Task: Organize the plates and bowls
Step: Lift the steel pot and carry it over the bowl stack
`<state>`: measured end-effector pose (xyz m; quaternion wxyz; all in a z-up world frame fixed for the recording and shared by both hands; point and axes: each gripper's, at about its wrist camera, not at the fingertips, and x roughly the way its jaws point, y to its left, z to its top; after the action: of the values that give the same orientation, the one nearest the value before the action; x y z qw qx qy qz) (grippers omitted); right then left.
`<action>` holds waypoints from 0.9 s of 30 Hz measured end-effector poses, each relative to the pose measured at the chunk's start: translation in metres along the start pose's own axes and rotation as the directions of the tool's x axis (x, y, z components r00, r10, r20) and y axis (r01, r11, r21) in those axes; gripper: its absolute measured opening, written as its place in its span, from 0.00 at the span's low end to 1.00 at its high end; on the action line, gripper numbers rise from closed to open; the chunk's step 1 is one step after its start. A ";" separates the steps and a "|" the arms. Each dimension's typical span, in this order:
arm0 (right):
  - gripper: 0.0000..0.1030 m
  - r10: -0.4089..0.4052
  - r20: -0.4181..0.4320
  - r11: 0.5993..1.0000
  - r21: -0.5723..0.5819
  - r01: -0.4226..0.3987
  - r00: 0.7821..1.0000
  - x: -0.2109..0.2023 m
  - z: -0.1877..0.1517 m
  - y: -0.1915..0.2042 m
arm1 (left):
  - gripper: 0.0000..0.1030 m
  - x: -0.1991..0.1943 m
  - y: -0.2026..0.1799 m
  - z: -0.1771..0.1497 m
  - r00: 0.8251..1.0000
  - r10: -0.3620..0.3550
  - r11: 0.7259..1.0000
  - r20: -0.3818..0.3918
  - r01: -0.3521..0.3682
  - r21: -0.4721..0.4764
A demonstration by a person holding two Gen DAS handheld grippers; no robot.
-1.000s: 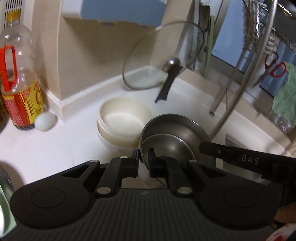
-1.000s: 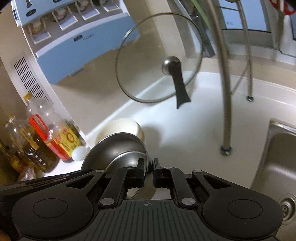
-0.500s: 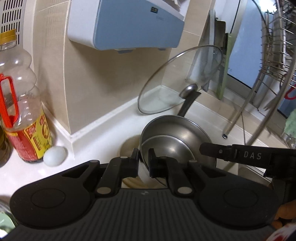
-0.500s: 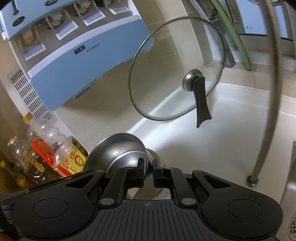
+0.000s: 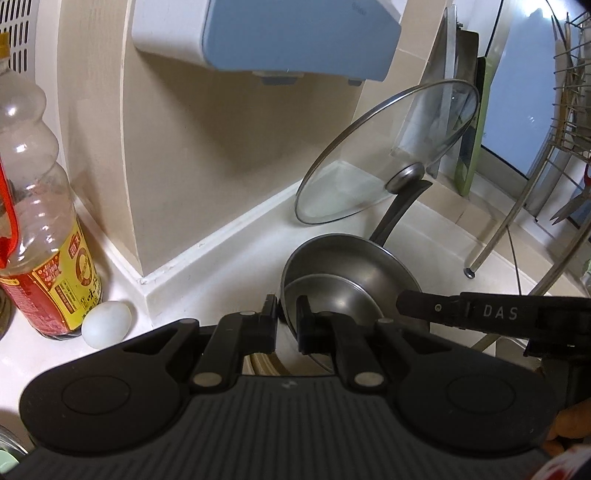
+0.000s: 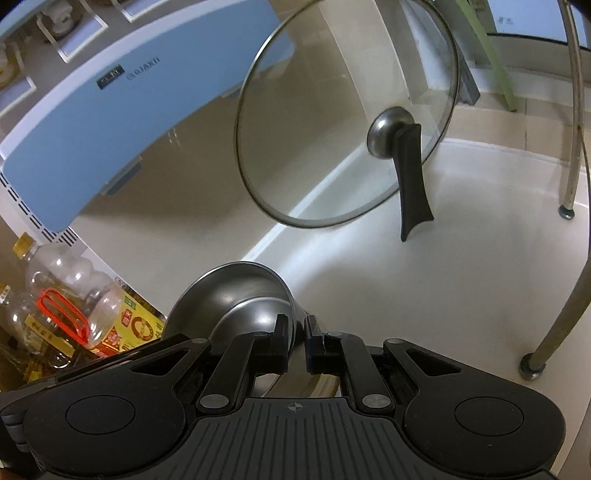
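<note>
Two nested steel bowls (image 5: 347, 273) are held between both grippers above the white counter. My left gripper (image 5: 287, 317) is shut on the near rim of the bowls. My right gripper (image 6: 295, 332) is shut on the opposite rim of the same steel bowls (image 6: 236, 295); its finger also shows in the left wrist view (image 5: 480, 314). A cream bowl's rim (image 5: 264, 363) peeks out just below the steel bowls, mostly hidden behind my left gripper; it also shows in the right wrist view (image 6: 321, 382).
A glass lid (image 6: 343, 122) with a black handle leans against the tiled wall. An oil bottle (image 5: 40, 236) and a white egg (image 5: 106, 324) stand at the left. A blue wall dispenser (image 5: 280, 33) hangs above. Dish rack legs (image 6: 570, 155) stand at the right.
Both grippers moved forward and lower with the steel bowls, over the cream bowl, which has slipped almost out of sight beneath them. The lid and wall look closer.
</note>
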<state>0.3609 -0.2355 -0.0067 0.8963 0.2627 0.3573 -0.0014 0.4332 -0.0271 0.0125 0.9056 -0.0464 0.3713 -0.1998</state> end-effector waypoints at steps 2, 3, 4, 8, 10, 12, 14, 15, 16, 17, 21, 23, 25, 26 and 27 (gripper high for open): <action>0.09 -0.003 -0.007 1.000 0.004 0.003 1.000 0.002 -0.001 0.000 | 0.08 0.003 0.001 -0.001 1.000 0.001 1.000 -0.006 -0.001 0.000; 0.09 -0.005 -0.010 1.000 0.006 0.005 1.000 0.004 -0.001 -0.001 | 0.08 0.004 0.001 -0.001 1.000 0.000 1.000 -0.010 0.000 -0.001; 0.09 -0.007 -0.014 1.000 0.006 0.007 1.000 0.005 -0.001 -0.001 | 0.08 0.006 0.002 -0.002 1.000 -0.001 1.000 -0.014 0.001 -0.003; 0.09 -0.010 -0.027 1.000 0.014 0.010 1.000 0.010 -0.004 -0.004 | 0.08 0.011 0.003 -0.003 1.000 0.002 1.000 -0.026 -0.003 -0.009; 0.09 -0.011 -0.034 1.000 0.016 0.012 0.999 0.012 -0.005 -0.005 | 0.08 0.013 0.003 -0.004 0.999 0.004 1.000 -0.031 -0.005 -0.011; 0.09 -0.014 -0.039 1.000 0.019 0.014 0.999 0.014 -0.006 -0.006 | 0.08 0.014 0.003 -0.004 0.999 0.005 1.000 -0.036 -0.005 -0.011; 0.09 -0.015 -0.044 1.000 0.021 0.016 0.999 0.016 -0.007 -0.008 | 0.08 0.016 0.003 -0.005 0.999 0.007 1.000 -0.040 -0.007 -0.012; 0.09 -0.015 -0.046 1.000 0.022 0.016 0.999 0.017 -0.007 -0.008 | 0.08 0.017 0.003 -0.006 0.999 0.008 1.000 -0.043 -0.008 -0.012; 0.09 -0.016 -0.052 1.000 0.021 0.017 0.999 0.018 -0.007 -0.009 | 0.08 0.018 0.004 -0.006 0.999 0.008 1.000 -0.046 -0.009 -0.014; 0.09 -0.018 -0.054 1.000 0.020 0.019 0.998 0.019 -0.008 -0.009 | 0.08 0.019 0.004 -0.006 0.999 0.009 1.000 -0.048 -0.010 -0.014; 0.09 -0.020 -0.064 0.999 0.024 0.021 0.998 0.022 -0.008 -0.011 | 0.08 0.023 0.004 -0.008 0.998 0.013 1.000 -0.058 -0.014 -0.015; 0.09 -0.021 -0.068 0.999 0.025 0.023 0.997 0.024 -0.009 -0.012 | 0.08 0.024 0.004 -0.009 0.998 0.015 1.000 -0.062 -0.015 -0.015; 0.09 -0.019 -0.063 0.999 0.024 0.021 0.998 0.024 -0.010 -0.012 | 0.08 0.024 0.004 -0.009 0.998 0.015 1.000 -0.061 -0.016 -0.014; 0.09 -0.018 -0.063 0.999 0.026 0.020 0.998 0.025 -0.009 -0.012 | 0.08 0.024 0.004 -0.009 0.998 0.015 1.000 -0.061 -0.016 -0.015; 0.09 -0.017 -0.064 0.999 0.027 0.019 0.998 0.025 -0.009 -0.013 | 0.08 0.024 0.004 -0.009 0.998 0.015 1.000 -0.062 -0.016 -0.016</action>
<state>0.3710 -0.2375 -0.0338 0.8807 0.2718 0.3878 -0.0059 0.4441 -0.0325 -0.0108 0.8949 -0.0447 0.4009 -0.1910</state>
